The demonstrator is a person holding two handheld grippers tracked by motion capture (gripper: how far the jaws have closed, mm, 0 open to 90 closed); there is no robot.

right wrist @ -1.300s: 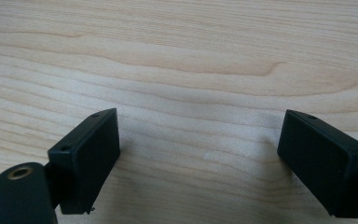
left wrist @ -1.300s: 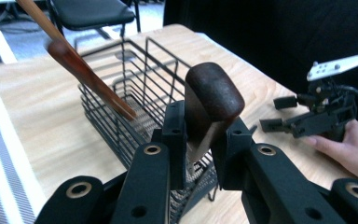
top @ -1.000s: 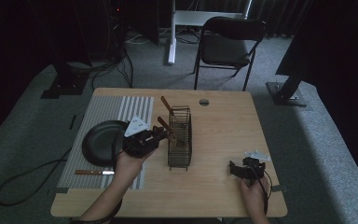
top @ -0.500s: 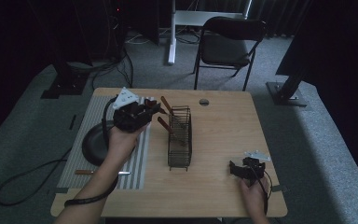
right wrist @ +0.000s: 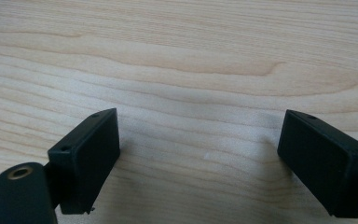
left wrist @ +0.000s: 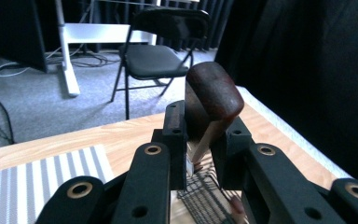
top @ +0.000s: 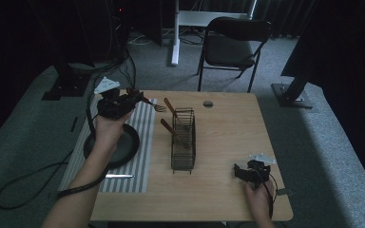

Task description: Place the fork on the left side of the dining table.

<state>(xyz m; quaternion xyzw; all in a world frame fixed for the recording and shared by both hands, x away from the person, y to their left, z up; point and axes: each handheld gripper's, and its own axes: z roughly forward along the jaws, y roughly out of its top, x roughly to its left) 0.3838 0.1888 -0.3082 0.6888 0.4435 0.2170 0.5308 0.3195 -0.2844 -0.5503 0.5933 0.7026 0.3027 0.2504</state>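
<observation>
Fork [top: 158, 107] with a wooden handle is the thing being carried, up in the upper left of the high view, with its prongs sticking out toward the right. Going from big to small: the wooden table [top: 228, 133] comes first, then the striped mat [top: 140, 152] on its left side with a black pan [top: 126, 142] on it. Next is the wire basket [top: 184, 140] in the middle, with other wooden handles leaning in it. A knife [top: 120, 176] lies low on the mat. The left gripper [top: 134, 99] is clenched on the fork; in the left gripper view the brown handle [left wrist: 212, 100] stands up between the two black jaws. The right gripper [top: 241, 172] rests at the lower right of the high view, let go wide over bare wood with nothing in it. To do this step well, I think the squeeze should stay tight, the fork should be kept level, and it should be set down slowly so it does not slip or bump the pan.
</observation>
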